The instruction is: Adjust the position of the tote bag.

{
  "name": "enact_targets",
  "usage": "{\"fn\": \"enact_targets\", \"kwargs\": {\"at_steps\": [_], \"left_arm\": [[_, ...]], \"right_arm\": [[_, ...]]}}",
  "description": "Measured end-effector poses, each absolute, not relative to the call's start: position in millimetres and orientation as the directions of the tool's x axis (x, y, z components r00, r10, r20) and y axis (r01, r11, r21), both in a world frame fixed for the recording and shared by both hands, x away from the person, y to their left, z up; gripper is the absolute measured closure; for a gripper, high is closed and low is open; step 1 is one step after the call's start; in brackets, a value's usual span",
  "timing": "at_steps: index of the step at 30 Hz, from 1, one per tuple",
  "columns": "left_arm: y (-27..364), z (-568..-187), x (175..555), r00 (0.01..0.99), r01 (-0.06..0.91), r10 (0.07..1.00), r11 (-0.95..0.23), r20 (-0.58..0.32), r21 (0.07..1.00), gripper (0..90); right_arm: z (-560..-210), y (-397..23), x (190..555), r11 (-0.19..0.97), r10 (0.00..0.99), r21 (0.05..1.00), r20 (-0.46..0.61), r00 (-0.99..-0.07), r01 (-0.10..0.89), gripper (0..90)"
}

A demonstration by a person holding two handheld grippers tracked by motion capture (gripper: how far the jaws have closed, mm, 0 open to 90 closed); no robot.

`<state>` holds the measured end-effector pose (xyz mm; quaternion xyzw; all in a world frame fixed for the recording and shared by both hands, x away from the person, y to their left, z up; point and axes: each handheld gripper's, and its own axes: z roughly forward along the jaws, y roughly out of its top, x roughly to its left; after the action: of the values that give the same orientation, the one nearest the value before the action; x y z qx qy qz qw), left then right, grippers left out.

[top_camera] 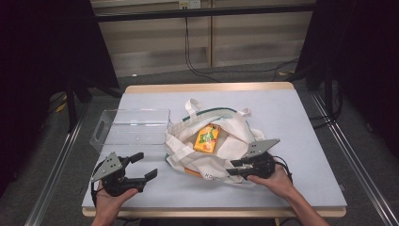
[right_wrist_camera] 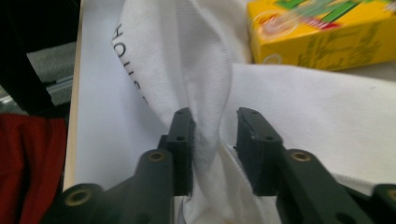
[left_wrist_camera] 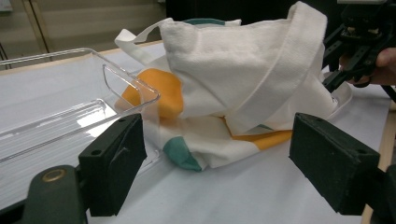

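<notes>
Tote bag [top_camera: 214, 146] sits mid-tabletop [top_camera: 301, 122] in the high view, yellow carton [top_camera: 207, 138] in its mouth, clear tray [top_camera: 134, 126] at its 9 o'clock, left hand-held gripper [top_camera: 147, 165] wide open and empty at 8 o'clock. Left gripper view: bag just beyond the spread jaws, touching nothing. Right gripper view: right hand-held gripper [right_wrist_camera: 215, 149] has a cloth fold between slightly parted jaws, one pad touching, so not really clamped; carton at 1 o'clock.

bag [top_camera: 221, 146]: white cloth, matt | bin [top_camera: 134, 125]: clear glossy plastic
</notes>
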<state>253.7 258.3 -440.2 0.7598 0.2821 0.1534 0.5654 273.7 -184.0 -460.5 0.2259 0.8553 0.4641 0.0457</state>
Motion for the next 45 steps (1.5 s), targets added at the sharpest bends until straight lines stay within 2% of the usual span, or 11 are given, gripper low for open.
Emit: {"fn": "enact_targets", "kwargs": {"at_steps": [8, 11, 14, 19, 24, 30, 37, 40, 45], "left_arm": [[248.0, -436.3, 250.2, 0.836, 0.266, 0.534, -0.194, -0.126, 0.944, 27.7], [241.0, -433.6, 248.4, 0.854, 0.271, 0.500, -0.187, -0.146, 0.944, 31.5], [234.0, -427.9, 247.6, 0.864, 0.266, 0.482, -0.189, -0.147, 0.945, 34.2], [220.9, -414.1, 249.5, 0.883, 0.264, 0.444, -0.200, -0.153, 0.944, 39.8], [208.3, -399.0, 254.5, 0.897, 0.240, 0.425, -0.238, -0.121, 0.941, 42.6], [193.7, -385.8, 261.4, 0.911, 0.221, 0.397, -0.240, -0.112, 0.945, 44.4], [170.4, -374.7, 269.2, 0.938, 0.196, 0.335, -0.292, -0.092, 0.936, 48.2], [156.8, -367.9, 274.1, 0.948, 0.166, 0.315, -0.359, -0.048, 0.918, 48.6], [130.5, -355.5, 283.7, 0.965, 0.145, 0.262, -0.455, -0.023, 0.879, 47.8]], "right_arm": [[-438.0, -197.2, 268.0, 0.392, 0.457, 0.861, 0.123, -0.881, 0.323, 44.0], [-427.8, -202.2, 267.0, 0.359, 0.460, 0.880, 0.125, -0.879, 0.312, 39.0], [-420.1, -208.5, 265.8, 0.324, 0.474, 0.895, 0.126, -0.871, 0.306, 40.0], [-415.1, -219.8, 269.7, 0.304, 0.514, 0.900, 0.121, -0.849, 0.312, 53.0], [-413.1, -228.6, 283.9, 0.293, 0.550, 0.901, 0.117, -0.827, 0.322, 59.1], [-417.5, -231.2, 303.0, 0.280, 0.560, 0.895, 0.142, -0.816, 0.347, 59.2], [-416.4, -229.4, 308.6, 0.290, 0.564, 0.890, 0.138, -0.814, 0.352, 60.2], [-414.0, -229.9, 313.1, 0.299, 0.562, 0.887, 0.133, -0.816, 0.351, 61.1], [-408.8, -228.8, 323.7, 0.315, 0.571, 0.879, 0.125, -0.812, 0.357, 62.5]]}}
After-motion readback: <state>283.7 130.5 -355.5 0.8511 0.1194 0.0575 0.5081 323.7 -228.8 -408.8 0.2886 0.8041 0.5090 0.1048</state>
